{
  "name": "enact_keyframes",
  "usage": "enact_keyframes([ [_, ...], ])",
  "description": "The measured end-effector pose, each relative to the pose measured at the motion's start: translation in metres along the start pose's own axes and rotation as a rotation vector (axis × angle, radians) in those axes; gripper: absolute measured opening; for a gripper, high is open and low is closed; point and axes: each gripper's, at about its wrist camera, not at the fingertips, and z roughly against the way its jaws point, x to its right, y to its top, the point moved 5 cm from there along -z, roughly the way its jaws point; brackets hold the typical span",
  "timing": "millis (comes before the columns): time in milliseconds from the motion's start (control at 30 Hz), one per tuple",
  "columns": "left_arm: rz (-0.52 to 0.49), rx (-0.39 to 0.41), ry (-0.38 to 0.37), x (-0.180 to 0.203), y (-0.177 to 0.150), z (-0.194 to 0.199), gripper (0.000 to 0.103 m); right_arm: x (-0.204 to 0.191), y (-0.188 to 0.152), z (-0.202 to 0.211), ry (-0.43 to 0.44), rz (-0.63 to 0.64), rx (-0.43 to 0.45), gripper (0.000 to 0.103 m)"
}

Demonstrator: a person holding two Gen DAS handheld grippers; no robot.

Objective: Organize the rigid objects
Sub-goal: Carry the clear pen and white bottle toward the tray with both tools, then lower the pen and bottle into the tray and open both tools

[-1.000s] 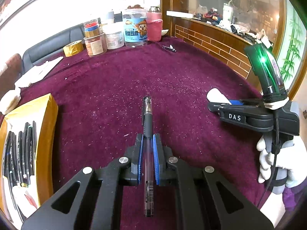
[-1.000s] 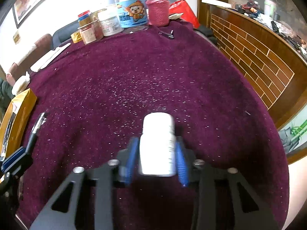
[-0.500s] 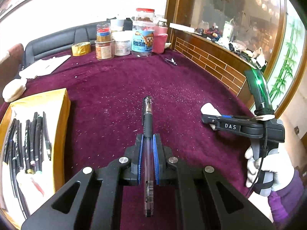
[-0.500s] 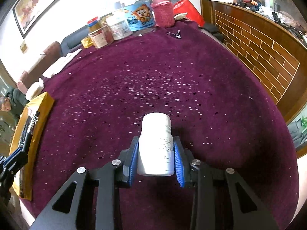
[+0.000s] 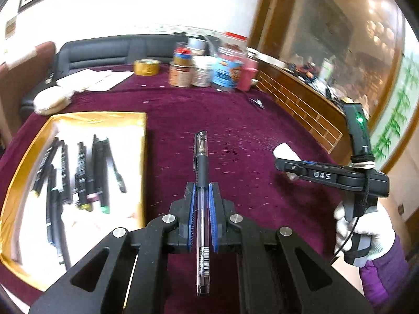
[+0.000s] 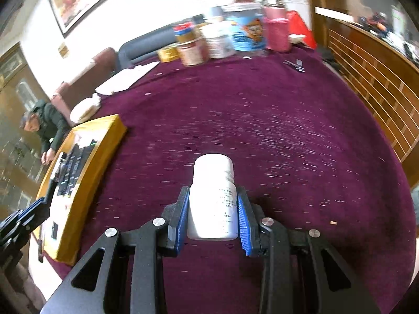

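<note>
My left gripper (image 5: 202, 191) is shut on a black pen (image 5: 201, 157) with a clear barrel, held lengthwise above the purple tablecloth. Left of it lies a gold box (image 5: 142, 136) with several dark pens (image 5: 86, 172) inside. My right gripper (image 6: 212, 198) is shut on a white pill bottle (image 6: 213, 196), cap pointing forward, also lifted over the cloth. From the left wrist view the right gripper (image 5: 281, 163) shows side-on at the right, held by a white-gloved hand (image 5: 366, 230), with the bottle (image 5: 284, 153) poking out. The gold box (image 6: 104, 141) sits at the left in the right wrist view.
At the table's far edge stand several jars and tubs (image 5: 209, 70), a pink cup (image 6: 276, 34) and a gold tape roll (image 5: 146, 66). White papers (image 5: 97, 79) lie at the far left. A small metal tool (image 6: 296, 65) lies near a brick-pattern wooden counter (image 6: 379, 78). A person (image 6: 44, 128) leans beyond the table's left side.
Both grippers have risen and swung left with their loads. The gold box has come much further into both views. The pen and bottle stay gripped as before.
</note>
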Motion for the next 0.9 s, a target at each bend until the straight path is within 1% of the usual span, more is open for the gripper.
enact_keyframes([
  [233,0.126,0.028,0.095,-0.072,-0.010,0.028,0.008,-0.078,0.002,-0.007,0.111,0.113,-0.026,0.030],
  [400,0.212,0.046,0.165,-0.121,-0.020,0.045,0.008,-0.133,-0.006,-0.016,0.191,0.194,-0.062,0.030],
  [467,0.240,0.045,0.183,-0.135,-0.025,0.047,0.008,-0.158,-0.013,-0.021,0.235,0.226,-0.087,0.030],
  [567,0.269,0.041,0.213,-0.155,-0.033,0.047,0.008,-0.196,-0.026,-0.030,0.295,0.277,-0.129,0.030],
  [667,0.298,0.029,0.236,-0.174,-0.041,0.043,0.008,-0.226,-0.042,-0.037,0.337,0.333,-0.165,0.030],
  [800,0.312,0.005,0.270,-0.193,-0.049,0.034,0.008,-0.258,-0.062,-0.047,0.399,0.393,-0.220,0.031],
  [900,0.329,-0.017,0.269,-0.203,-0.054,0.026,0.008,-0.279,-0.077,-0.055,0.434,0.428,-0.264,0.031],
])
